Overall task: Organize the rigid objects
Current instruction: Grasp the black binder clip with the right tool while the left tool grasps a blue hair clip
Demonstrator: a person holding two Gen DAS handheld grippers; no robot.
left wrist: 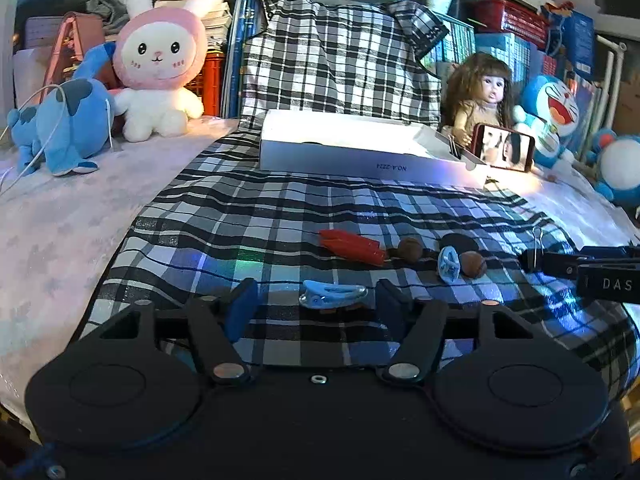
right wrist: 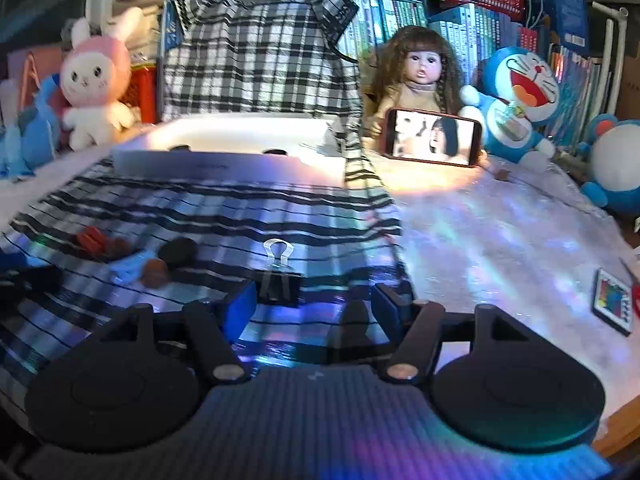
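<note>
My left gripper (left wrist: pixel 316 308) stands open low over the checked cloth (left wrist: pixel 280 216). A light blue hair clip (left wrist: pixel 332 294) lies between its blue pads (left wrist: pixel 242 308), touching neither. My right gripper (right wrist: pixel 316 306) is open too. A black binder clip (right wrist: pixel 280 284) with wire handles stands on the cloth just ahead of its left pad (right wrist: pixel 240 308), not pinched. The right gripper's fingers (left wrist: pixel 592 268) show at the right edge of the left wrist view, beside the same binder clip (left wrist: pixel 534 256). Further out lie a red piece (left wrist: pixel 352 246), two brown balls (left wrist: pixel 410 249), a second blue clip (left wrist: pixel 448 264) and a black disc (left wrist: pixel 460 242).
An open white box (left wrist: pixel 360 160) sits at the back of the cloth. Behind it are a doll (left wrist: pixel 480 96) with a phone (left wrist: pixel 504 148) propped against it, plush toys (left wrist: pixel 160 64) and stacked books. A small coloured pad (right wrist: pixel 612 300) lies at the right on the pale bedsheet (right wrist: pixel 500 240).
</note>
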